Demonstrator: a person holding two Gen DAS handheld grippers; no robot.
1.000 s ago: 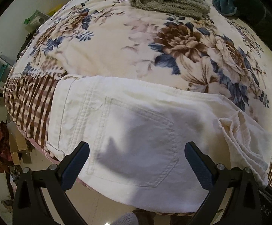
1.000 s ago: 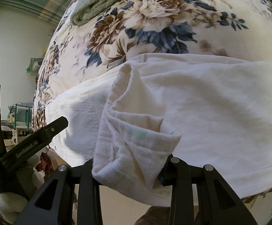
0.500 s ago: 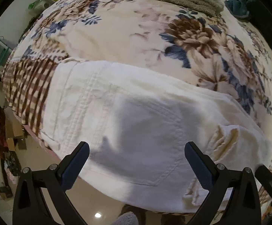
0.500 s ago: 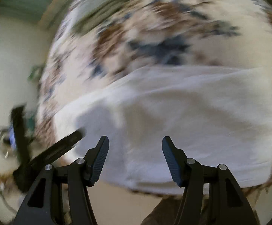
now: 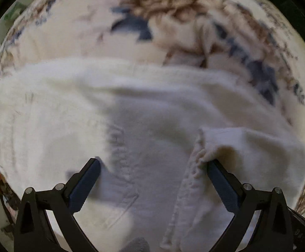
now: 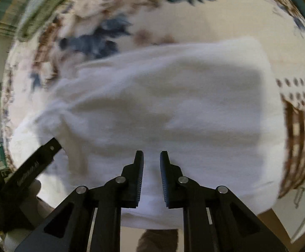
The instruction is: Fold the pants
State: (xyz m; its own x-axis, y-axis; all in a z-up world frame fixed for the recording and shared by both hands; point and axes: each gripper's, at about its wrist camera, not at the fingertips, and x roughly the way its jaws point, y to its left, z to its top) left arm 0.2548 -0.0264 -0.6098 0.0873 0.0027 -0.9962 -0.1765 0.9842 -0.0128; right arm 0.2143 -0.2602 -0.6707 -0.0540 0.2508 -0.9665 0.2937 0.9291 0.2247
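Observation:
The white pants (image 5: 144,113) lie across the near edge of a floral bed. A folded-over leg end with a rough hem (image 5: 246,147) rests on them at the right. My left gripper (image 5: 152,168) is wide open, low over the pants, its right finger against that folded end. In the right wrist view the pants (image 6: 173,96) fill the middle. My right gripper (image 6: 151,163) hovers over their near edge with jaws nearly closed, a narrow gap between them and nothing held. The left gripper's finger (image 6: 37,159) shows at the lower left there. Both views are blurred.
The floral blanket (image 5: 131,21) covers the bed beyond the pants, with a brown checked border (image 6: 299,136) at the right side. A grey-green folded towel (image 6: 41,10) lies at the far left. The floor lies below the bed's near edge.
My right gripper let go of the folded leg end, moved right, and its jaws have narrowed. My left gripper has dropped closer to the pants, up against the folded end.

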